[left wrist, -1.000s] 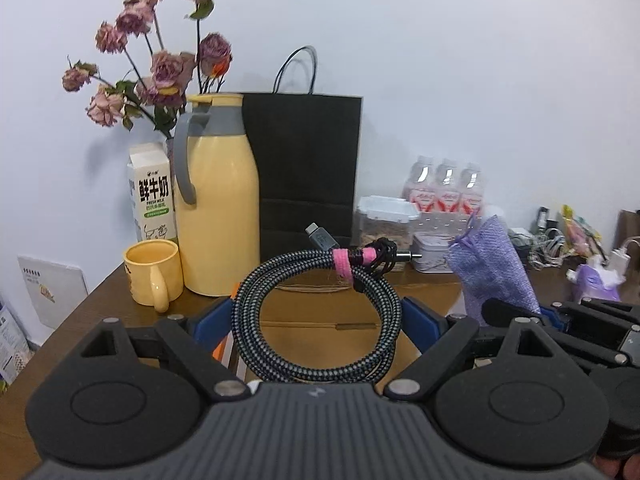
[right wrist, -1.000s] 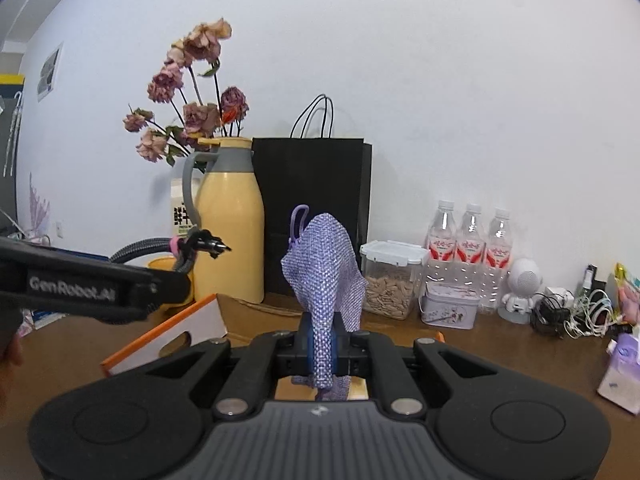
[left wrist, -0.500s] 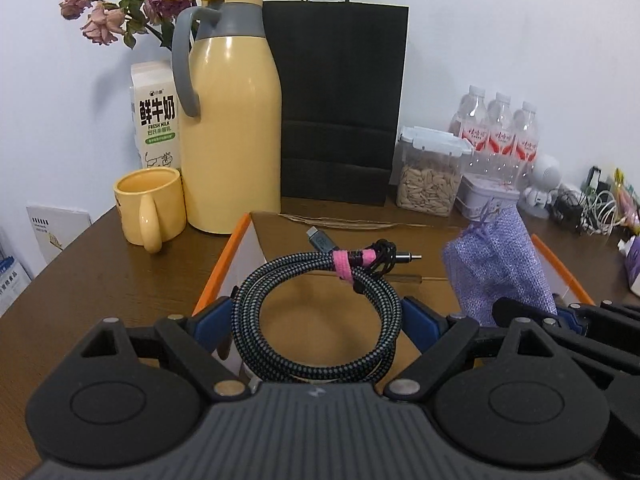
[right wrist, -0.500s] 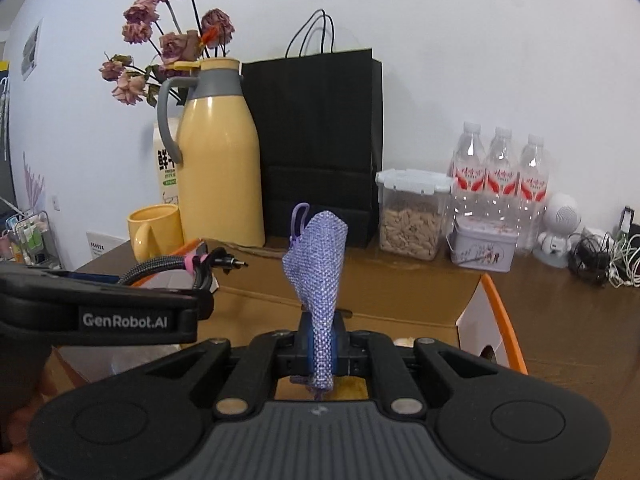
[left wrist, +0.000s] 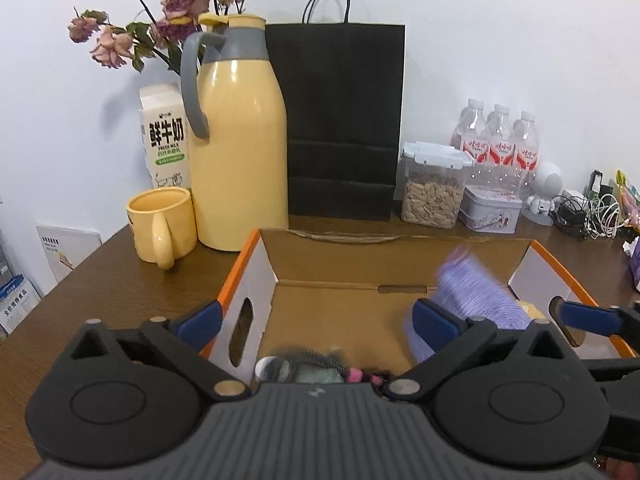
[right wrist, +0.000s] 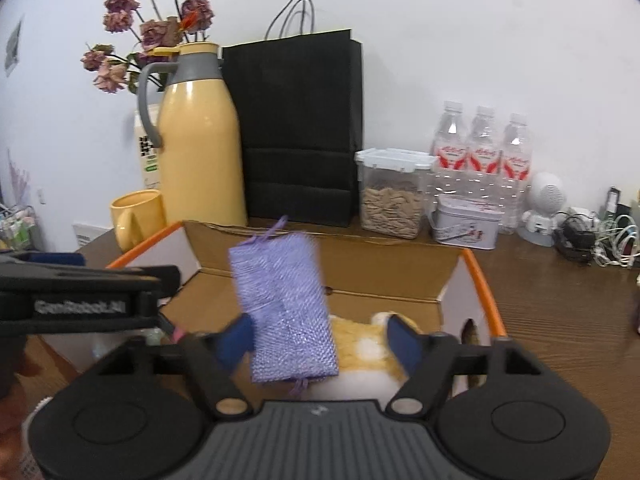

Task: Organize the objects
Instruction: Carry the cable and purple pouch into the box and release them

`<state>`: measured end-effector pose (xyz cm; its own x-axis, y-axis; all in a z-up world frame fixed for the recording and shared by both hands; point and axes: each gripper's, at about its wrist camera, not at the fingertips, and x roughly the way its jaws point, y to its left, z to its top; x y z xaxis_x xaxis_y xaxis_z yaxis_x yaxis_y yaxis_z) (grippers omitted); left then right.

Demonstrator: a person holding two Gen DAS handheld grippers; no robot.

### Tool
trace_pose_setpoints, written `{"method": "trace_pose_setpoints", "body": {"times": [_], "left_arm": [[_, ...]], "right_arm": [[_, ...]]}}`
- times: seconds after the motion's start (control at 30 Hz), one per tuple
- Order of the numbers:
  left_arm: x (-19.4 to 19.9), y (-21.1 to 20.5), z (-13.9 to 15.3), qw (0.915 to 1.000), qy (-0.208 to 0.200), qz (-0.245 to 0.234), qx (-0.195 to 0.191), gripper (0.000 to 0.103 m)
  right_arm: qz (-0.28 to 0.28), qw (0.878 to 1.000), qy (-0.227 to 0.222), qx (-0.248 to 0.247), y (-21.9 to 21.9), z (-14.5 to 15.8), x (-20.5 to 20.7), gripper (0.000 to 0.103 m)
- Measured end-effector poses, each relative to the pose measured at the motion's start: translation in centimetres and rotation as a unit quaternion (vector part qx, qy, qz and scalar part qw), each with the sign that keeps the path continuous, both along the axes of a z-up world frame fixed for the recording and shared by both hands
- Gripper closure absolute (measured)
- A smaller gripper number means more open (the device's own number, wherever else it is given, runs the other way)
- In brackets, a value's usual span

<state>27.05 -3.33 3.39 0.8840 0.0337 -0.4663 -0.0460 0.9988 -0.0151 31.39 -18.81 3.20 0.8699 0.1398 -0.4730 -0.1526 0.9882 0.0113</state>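
An open cardboard box [left wrist: 248, 264] with orange edges lies right under both grippers. My left gripper [left wrist: 318, 320] hangs over the box's left half with its jaws opening wide and nothing pressed between them. The coiled braided cable [left wrist: 316, 364] with a pink tie lies blurred low in the box below them. My right gripper [right wrist: 320, 340] is over the right half, its jaws opening. The purple mesh pouch [right wrist: 284, 304] is blurred and loose between the pads, which do not press it. A yellow and white plush toy [right wrist: 360, 344] lies in the box beneath it.
Behind the box stand a yellow mug [left wrist: 162, 224], a yellow thermos jug [left wrist: 236, 152], a milk carton [left wrist: 164, 136], a black paper bag [left wrist: 340, 120], a seed container [left wrist: 432, 188], a tin [left wrist: 490, 208] and three water bottles [left wrist: 496, 140]. Tangled cables [left wrist: 592, 212] lie at the far right.
Both grippers came down over the box, then opened. The cable dropped out of the left jaws into the box. The pouch came free of the right jaws.
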Motion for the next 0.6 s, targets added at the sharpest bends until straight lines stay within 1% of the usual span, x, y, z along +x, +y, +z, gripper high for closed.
{"method": "trace_pose_setpoints", "body": {"times": [0.03, 0.07, 0.1, 0.23, 0.47, 0.6], "left_arm": [[-0.1, 0.1, 0.0, 1.0, -0.002, 0.003, -0.001, 0.0], [-0.1, 0.1, 0.0, 1.0, -0.001, 0.005, -0.002, 0.0], [0.0, 0.2, 0.0, 1.0, 0.0, 0.006, -0.004, 0.0], [-0.2, 0.3, 0.1, 1.0, -0.003, 0.005, -0.008, 0.0], [-0.7, 0.0, 0.3, 0.9999, -0.01, -0.004, -0.006, 0.0], [-1.4, 0.1, 1.0, 0.9998, -0.017, -0.009, -0.011, 0.0]], "right_arm": [[-0.004, 1.0, -0.001, 0.001, -0.2, 0.1, -0.1, 0.014], [-0.008, 1.0, -0.001, 0.001, -0.4, 0.1, -0.1, 0.005], [-0.012, 1.0, 0.0, 0.001, -0.6, 0.1, 0.0, 0.0], [-0.017, 1.0, 0.0, 0.009, -1.2, 0.3, -0.2, 0.0], [-0.016, 1.0, -0.005, 0.008, -1.2, 0.6, -0.7, 0.0], [-0.016, 1.0, -0.017, 0.007, -1.3, 1.5, -1.3, 0.0]]}}
